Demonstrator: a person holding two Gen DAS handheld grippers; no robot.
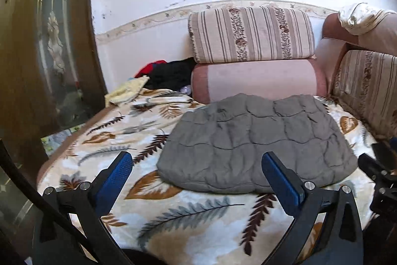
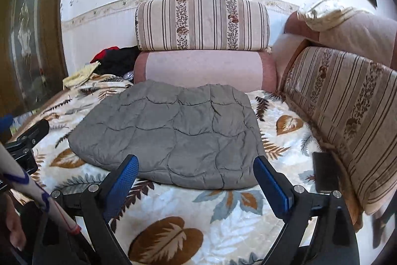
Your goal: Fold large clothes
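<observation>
Here the dark clothes heap (image 1: 171,73) stays unreadable, while the folded grey quilted garment (image 1: 255,140) lies beyond both wide-open, empty grippers (image 1: 197,173) (image 2: 196,175).

Both claws: left claw (image 1: 197,165), right claw (image 2: 196,169), black frames, blue textured pads (image 2: 122,184), silver screws at the pivots. White sleeve (image 2: 37,193) with blue and red lines.

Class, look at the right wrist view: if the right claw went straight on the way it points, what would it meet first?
Probably the grey quilted garment: its near edge lies on the bed between the open right claw fingers. Depth is uncertain.
</observation>
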